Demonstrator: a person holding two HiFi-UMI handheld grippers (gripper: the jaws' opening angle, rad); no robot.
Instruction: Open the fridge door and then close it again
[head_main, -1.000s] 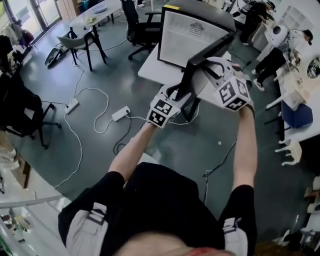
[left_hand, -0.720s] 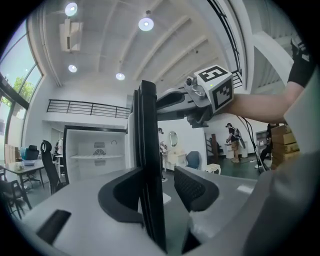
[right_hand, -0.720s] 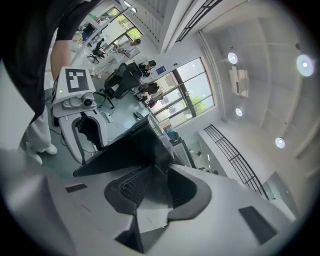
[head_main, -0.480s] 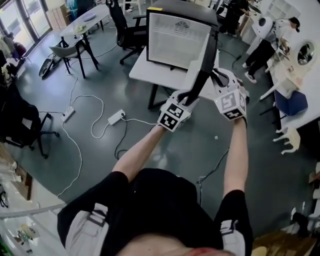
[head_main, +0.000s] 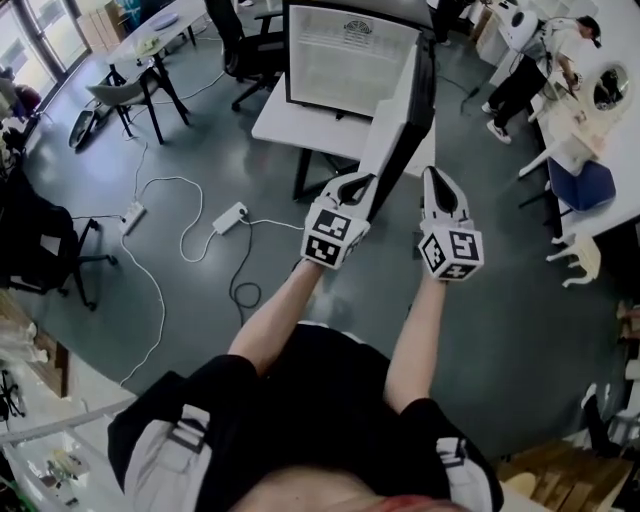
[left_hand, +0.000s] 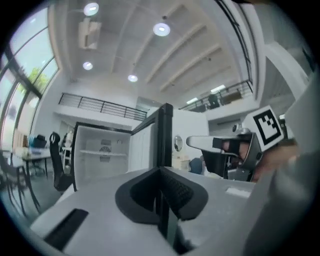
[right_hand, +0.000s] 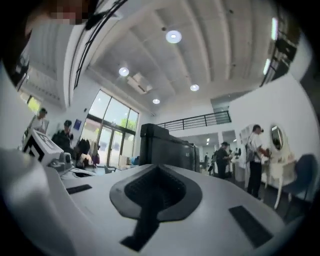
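One fridge (head_main: 345, 60) on the white surface (head_main: 282, 125), with its single door (head_main: 405, 110) swung open. Two grippers: left gripper (head_main: 362, 184) jaws pressed together by the door's lower edge. Right gripper (head_main: 433, 175) jaws likewise together, pinching nothing.

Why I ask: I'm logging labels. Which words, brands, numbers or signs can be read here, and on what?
Round emblem on the back wall of the fridge: print too blurred to read.
Cubes on the left gripper and right gripper: square markers only, no letters or digits.
Nothing else is legible.
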